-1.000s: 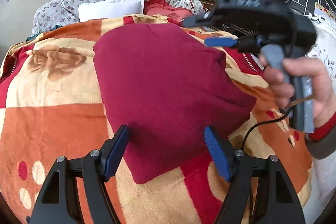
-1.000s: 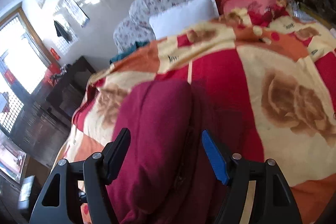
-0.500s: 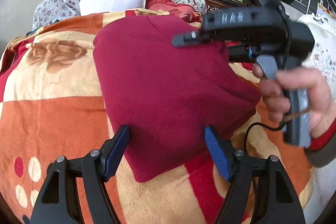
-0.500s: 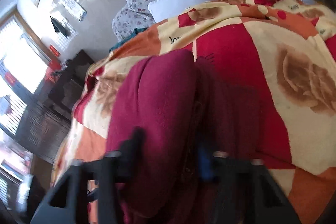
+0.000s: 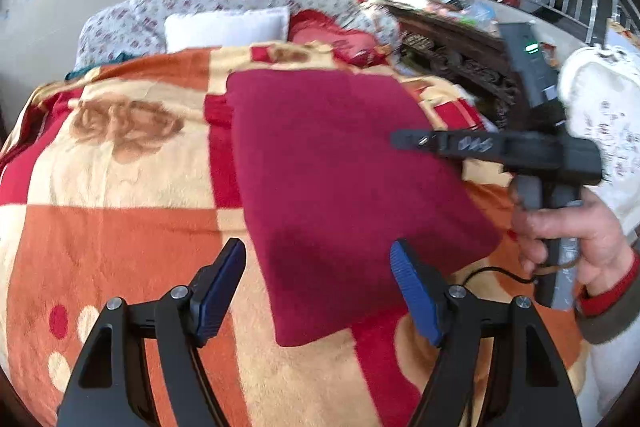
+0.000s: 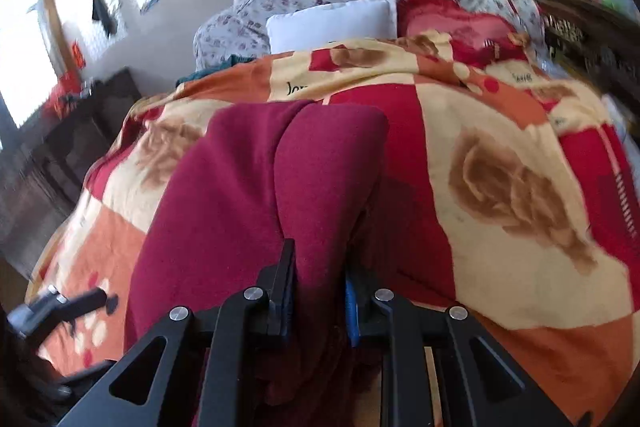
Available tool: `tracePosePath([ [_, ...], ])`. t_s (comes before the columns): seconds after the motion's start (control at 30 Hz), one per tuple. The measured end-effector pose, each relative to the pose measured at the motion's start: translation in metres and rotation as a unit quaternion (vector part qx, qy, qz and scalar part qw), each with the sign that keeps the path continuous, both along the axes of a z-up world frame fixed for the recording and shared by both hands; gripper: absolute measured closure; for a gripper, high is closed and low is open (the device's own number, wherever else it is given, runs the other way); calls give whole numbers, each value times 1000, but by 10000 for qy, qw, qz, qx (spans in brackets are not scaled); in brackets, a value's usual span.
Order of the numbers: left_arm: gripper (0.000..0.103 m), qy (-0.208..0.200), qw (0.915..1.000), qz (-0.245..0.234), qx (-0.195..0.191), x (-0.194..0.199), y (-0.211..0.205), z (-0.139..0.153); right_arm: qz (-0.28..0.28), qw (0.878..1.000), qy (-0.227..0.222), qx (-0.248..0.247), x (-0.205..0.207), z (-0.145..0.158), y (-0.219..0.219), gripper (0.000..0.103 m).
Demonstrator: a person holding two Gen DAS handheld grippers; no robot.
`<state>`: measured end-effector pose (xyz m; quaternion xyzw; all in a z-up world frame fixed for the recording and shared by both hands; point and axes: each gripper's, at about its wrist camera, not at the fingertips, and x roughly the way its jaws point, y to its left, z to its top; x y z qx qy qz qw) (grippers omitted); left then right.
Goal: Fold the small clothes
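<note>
A maroon garment (image 5: pixel 340 187), already folded into a rough rectangle, is spread on the blanket (image 5: pixel 120 219) toward the bed's right side, its far edge reaching up toward the pillow (image 5: pixel 226 29) end. A thick fold at its right edge is pinched by the right gripper (image 6: pixel 320 291), whose jaws have just been closing and are now clamped on the cloth, which bulges up between and beyond the pads. The left gripper (image 5: pixel 318 291) is held with its jaws spread wide over the near corner of the garment; nothing is gripped by it, and whether its pads rest on the cloth cannot be told. Trouble is judged most likely from the one-sided hold: if the pinched edge is carried across while the near corner is left free, the layers may be dragged askew or the whole bundle slid over the plush blanket, and the fold already made may be opened. Only some of the layers may have been caught, so the lower ones could be left behind. The blanket itself could also be snagged beneath the pads. Dark script is printed on the blanket near its far edge, beginning with what looks like "Jo"; the rest is hidden. No brand is legible elsewhere.
</note>
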<state>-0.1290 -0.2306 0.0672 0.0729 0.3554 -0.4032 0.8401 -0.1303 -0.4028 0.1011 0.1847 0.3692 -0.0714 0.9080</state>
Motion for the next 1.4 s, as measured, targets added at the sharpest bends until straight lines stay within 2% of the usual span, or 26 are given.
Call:
tracePosePath([
  [0.07,29,60,9999,99,99,5,-4,-5,35,10000,46,-56,-3,4,1,80],
  [0.13,29,45,9997,178,163,8,-5,-8,22,9998,44,-192,-8,11,8,72],
  [0.3,29,92,9994,281,170,11,-6,-10,19,9994,-143,-326,-31,33,22,72],
  [0.5,29,45,9993,323,183,9,-6,-8,327,9982,-114,-486,-44,40,49,72],
  [0.7,29,0,9989,419,230,12,-6,-7,430,9967,56,-690,-42,30,59,72],
  [0.77,29,57,9987,428,266,15,-6,-11,408,9958,227,-785,-39,20,56,72],
  [0.87,29,150,9985,423,321,19,-9,-18,337,9909,545,-1181,-33,1,52,71],
  [0.9,29,175,9984,422,337,19,-10,-21,339,9910,606,-1141,-32,-8,48,65],
  [1.07,29,287,9980,431,350,20,-10,-27,274,9937,520,-959,-39,-8,40,65],
  [1.27,29,65,9983,530,252,14,-3,-10,113,9966,185,-800,-48,23,45,62],
  [1.4,29,-10,9987,493,128,10,-5,-2,-109,9970,27,-759,-29,36,37,61],
])
